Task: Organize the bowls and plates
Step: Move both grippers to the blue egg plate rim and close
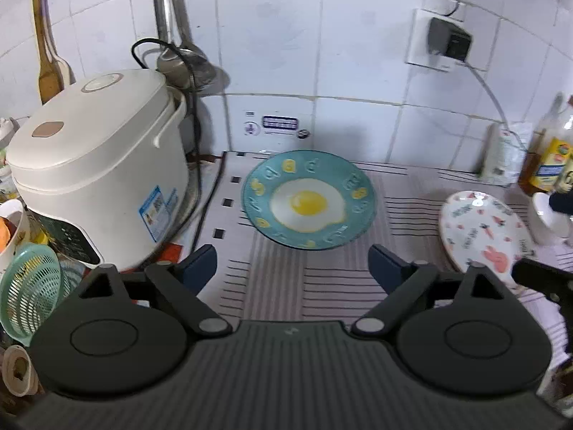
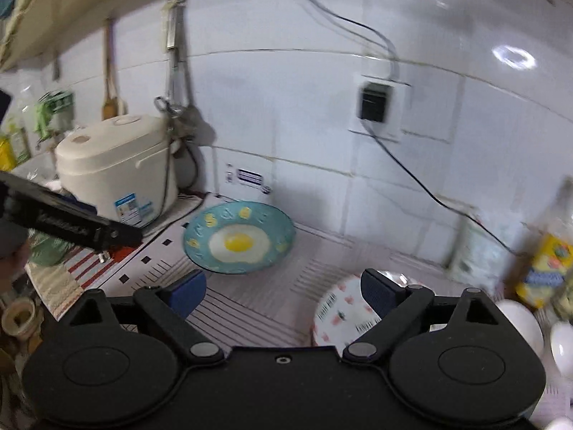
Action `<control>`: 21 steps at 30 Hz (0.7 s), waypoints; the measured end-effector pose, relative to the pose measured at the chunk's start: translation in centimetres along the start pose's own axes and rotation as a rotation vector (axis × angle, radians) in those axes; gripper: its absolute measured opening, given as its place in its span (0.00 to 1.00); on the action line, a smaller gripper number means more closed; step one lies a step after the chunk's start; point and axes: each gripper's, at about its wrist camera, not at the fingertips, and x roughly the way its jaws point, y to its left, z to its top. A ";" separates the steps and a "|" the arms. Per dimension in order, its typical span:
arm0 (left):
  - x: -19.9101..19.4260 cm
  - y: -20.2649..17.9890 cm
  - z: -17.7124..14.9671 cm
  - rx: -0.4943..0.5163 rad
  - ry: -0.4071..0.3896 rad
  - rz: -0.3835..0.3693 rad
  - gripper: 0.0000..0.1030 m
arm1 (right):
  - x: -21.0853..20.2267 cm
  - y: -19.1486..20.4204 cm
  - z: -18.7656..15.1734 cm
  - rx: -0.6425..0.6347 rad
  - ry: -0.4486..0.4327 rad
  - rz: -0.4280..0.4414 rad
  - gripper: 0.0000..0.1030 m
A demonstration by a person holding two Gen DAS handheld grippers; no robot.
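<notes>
Teal plate: the teal plate (image 1: 308,199) with a fried-egg picture lies flat on the striped mat (image 1: 322,279), toward the counter's back edge, just beside the rice cooker (image 1: 96,168).
Patterned plate: the white patterned plate (image 1: 483,233) lies toward the mat's right edge, well apart from the teal one; white bowls (image 2: 530,326) sit just beyond it.
Handling: both plates look like glazed ceramic, so likely stiff, fairly heavy, slippery and breakable; the raised rim is the sensible place to pinch.
Left gripper: the left gripper (image 1: 292,263) has its jaws spread wide with nothing between them; the teal plate lies just ahead, centred on the gap.
Right gripper: the right gripper (image 2: 283,288) is also spread wide and empty; its right finger overlaps the patterned plate's near edge in view, contact unclear.
</notes>
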 end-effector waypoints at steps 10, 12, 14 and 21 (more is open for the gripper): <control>5.4 2.6 -0.4 0.018 -0.037 -0.026 0.96 | 5.4 1.1 1.0 -0.084 -0.023 0.108 0.93; 6.9 2.7 -0.4 0.053 -0.011 -0.032 0.96 | 7.0 0.9 1.0 -0.056 -0.022 0.167 0.93; 8.0 2.9 -0.4 0.063 -0.009 -0.031 0.96 | 9.3 0.6 1.0 -0.021 0.009 0.216 0.93; 12.3 4.5 0.2 0.008 0.043 0.000 0.93 | 17.5 -2.2 -0.1 0.333 0.103 0.232 0.90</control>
